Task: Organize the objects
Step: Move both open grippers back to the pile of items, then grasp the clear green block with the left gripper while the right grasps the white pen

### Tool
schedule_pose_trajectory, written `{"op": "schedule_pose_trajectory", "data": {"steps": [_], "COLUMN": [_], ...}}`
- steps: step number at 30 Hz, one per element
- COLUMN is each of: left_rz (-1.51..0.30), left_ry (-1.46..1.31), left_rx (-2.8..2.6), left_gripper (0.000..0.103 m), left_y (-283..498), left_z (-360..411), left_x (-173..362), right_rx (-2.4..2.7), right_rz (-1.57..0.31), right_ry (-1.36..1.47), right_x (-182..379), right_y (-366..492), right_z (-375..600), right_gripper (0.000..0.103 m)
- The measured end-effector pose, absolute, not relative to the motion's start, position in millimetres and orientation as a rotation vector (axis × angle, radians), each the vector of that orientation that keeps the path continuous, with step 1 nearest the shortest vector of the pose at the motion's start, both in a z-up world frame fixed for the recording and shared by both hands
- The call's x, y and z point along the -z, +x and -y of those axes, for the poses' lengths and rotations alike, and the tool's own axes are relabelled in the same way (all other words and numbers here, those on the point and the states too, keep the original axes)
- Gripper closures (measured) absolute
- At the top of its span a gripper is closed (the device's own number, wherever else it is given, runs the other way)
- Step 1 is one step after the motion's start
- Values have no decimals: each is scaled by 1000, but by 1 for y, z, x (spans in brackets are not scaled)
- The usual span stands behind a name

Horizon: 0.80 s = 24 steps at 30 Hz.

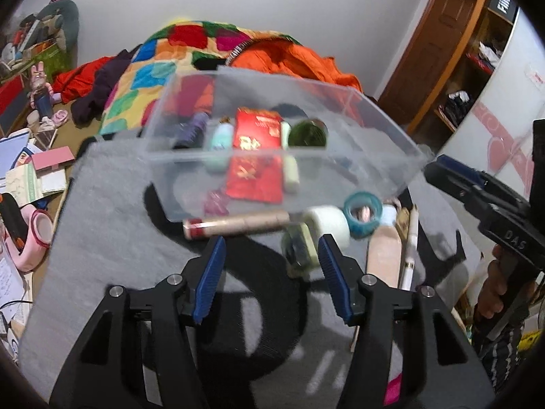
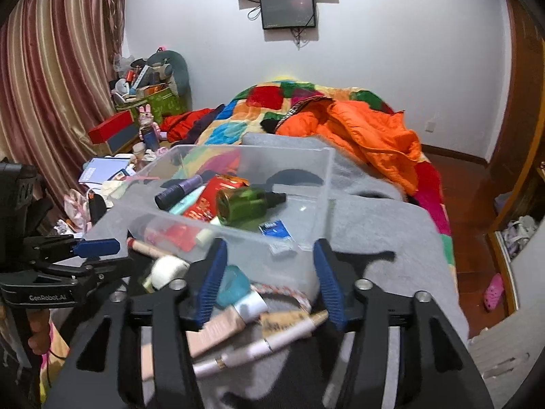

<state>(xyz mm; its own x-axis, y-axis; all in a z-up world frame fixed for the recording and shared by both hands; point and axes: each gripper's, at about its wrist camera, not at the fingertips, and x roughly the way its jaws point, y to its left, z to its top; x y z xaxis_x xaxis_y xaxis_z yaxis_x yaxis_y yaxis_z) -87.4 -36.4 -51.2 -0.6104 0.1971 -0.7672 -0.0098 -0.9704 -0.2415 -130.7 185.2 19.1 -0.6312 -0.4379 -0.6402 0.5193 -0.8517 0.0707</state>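
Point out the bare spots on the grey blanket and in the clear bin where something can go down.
Free: grey blanket right of the clear bin, and the bin's right end beyond the green bottle. Crowded: the bin's left end, and the row before it around the teal tape roll.

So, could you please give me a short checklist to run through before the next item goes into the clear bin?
1. Left tool empty, jaws apart: ok.
2. Right tool empty, jaws apart: ok.
3. Clear bin has free floor on its right side, beyond the green bottle: ok.
4. Loose items outside the bin, in front of its near wall: tan tube, white roll, teal tape ring, white pen: ok.
5. Items separated for a clean single pick: not ok, they lie crowded and overlapping.
6. Bin sits level on the grey blanket: cannot tell.
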Motion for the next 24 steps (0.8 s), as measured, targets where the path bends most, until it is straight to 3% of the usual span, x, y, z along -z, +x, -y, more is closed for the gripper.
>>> {"op": "schedule_pose_trajectory", "data": {"steps": [11,17,21,24], "left_rz": [297,306,296,288], "left_ry": [-1389,-1374,-1365,-1359], "left_rx": [-2703,-2733,-2747,-2756], "left_gripper": [48,65,79,84], "left_y": [-93,-96,-95,-92], "left_z": [20,20,18,17], "left_x": [73,75,76,76], "right_rx": [2437,2334,2282,2286], "right_rz": [-118,18,28,-8], "right_ry": [1121,1178,1205,1203], "right_x": [25,34,40,44], "right_y": [-126,-130,-126,-121], "right_z": [-227,-222,-207,-199], "right_gripper": [52,52,52,52]}}
